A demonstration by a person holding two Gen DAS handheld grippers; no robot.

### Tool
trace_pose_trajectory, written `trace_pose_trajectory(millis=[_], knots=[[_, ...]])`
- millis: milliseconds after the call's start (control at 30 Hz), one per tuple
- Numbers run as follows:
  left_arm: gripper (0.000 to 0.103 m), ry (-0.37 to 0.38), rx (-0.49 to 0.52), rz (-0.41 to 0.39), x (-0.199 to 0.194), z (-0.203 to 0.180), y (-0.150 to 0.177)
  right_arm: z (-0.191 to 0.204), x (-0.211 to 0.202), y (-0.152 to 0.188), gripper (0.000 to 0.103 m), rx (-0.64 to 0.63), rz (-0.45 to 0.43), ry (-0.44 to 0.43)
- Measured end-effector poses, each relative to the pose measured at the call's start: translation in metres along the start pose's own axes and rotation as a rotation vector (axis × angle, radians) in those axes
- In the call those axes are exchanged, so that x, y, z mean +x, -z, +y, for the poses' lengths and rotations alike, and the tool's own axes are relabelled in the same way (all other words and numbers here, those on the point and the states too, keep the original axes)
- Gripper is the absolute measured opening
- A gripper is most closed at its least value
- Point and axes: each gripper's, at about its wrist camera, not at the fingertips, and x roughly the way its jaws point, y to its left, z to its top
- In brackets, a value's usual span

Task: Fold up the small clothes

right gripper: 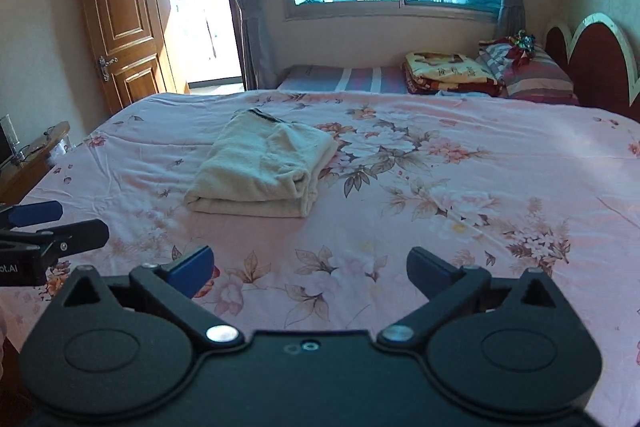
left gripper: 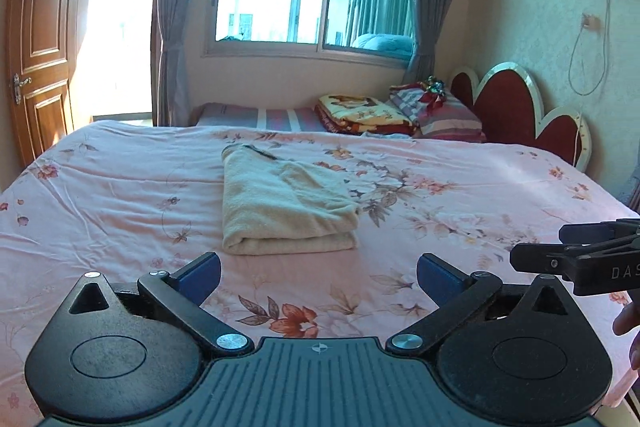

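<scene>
Cream fleece garment folded on pink floral bedspread, well ahead of both claws. Left gripper and right gripper spread wide, empty. Probably soft, light, floppy; best pinched at near folded edge.

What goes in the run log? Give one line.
garment: folded on bed | left gripper: open, clear | right gripper: open, clear

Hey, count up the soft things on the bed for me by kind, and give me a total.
Folded cream garment: 1
Folded yellow and red blanket: 1
Striped pillow: 1
Total: 3
</scene>
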Motion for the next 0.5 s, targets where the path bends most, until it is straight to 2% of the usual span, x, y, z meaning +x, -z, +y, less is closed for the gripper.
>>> trace_pose_trajectory(millis=[267,500], knots=[[0.103,-0.04,-0.018,-0.032,-0.049,-0.007,0.004,0.018,-0.028,0.001,0.102,-0.013,-0.033,0.009],[0.103,-0.035,-0.008,-0.054,-0.067,-0.011,0.006,0.029,-0.041,0.008,0.102,-0.03,-0.051,0.002]])
